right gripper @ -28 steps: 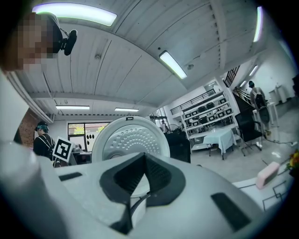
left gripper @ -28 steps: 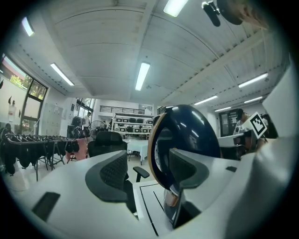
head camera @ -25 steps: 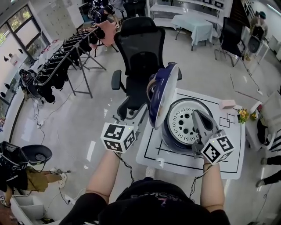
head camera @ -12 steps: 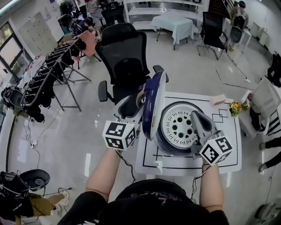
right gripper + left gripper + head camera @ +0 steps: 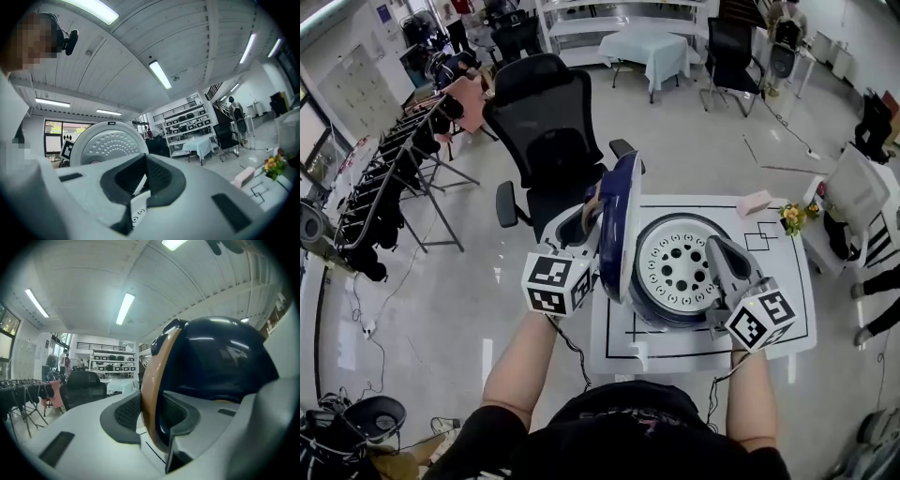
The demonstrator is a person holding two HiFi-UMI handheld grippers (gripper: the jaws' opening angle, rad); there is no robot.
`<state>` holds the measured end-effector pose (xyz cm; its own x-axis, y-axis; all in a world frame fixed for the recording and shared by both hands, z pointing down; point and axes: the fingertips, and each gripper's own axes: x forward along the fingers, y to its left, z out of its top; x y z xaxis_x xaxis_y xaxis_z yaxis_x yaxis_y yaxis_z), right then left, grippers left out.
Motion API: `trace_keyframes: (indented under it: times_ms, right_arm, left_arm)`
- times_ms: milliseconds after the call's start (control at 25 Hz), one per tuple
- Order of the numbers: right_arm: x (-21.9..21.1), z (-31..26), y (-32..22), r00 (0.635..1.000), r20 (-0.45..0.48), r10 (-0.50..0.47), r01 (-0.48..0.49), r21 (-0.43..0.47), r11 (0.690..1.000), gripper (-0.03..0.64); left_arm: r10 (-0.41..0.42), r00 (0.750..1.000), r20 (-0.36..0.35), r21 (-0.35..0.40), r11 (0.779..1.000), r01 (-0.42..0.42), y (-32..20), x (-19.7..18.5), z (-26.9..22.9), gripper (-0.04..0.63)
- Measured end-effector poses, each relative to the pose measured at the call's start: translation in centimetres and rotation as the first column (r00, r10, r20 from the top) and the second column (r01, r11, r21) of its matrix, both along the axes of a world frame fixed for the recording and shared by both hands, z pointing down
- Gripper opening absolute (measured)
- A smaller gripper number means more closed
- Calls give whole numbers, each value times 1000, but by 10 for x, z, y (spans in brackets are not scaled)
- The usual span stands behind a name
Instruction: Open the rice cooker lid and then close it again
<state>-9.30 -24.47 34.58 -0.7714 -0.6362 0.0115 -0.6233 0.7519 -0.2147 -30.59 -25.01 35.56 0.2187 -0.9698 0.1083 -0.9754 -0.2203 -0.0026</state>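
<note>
The rice cooker (image 5: 670,317) stands on the table (image 5: 712,351), inside the lines marked on the tabletop. Its lid (image 5: 619,225) stands upright on edge at the cooker's left side. Behind the cooker and to its right, a block (image 5: 754,202) lies on the table, with flowers (image 5: 791,217) just beyond. An office chair (image 5: 546,141) stands on the floor behind-left of the cooker. Clothes racks (image 5: 394,178) stand well to its left, and a cloth-covered table (image 5: 649,47) far behind.

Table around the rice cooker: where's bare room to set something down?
Bare: the right part of the table, between the rice cooker and the table's edge, in front of the pink block. Crowded: the left side, where the raised lid stands.
</note>
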Motion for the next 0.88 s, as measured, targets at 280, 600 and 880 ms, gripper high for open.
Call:
trace_keyframes:
  times_ms: [280, 600, 880]
  right_arm:
    - [-1, -4, 4, 1000, -16, 16, -16, 13, 1000, 2]
    - [6, -6, 7, 998, -23, 50, -50, 18, 999, 2]
    - [21, -16, 5, 998, -30, 59, -58, 40, 998, 2]
  left_arm:
    - [1, 998, 62, -3, 1000, -1, -3, 7, -4, 114]
    - [2, 992, 128, -12, 1000, -1, -4, 17, -8, 114]
    - [9, 982, 191, -23, 1000, -4, -9, 32, -11, 114]
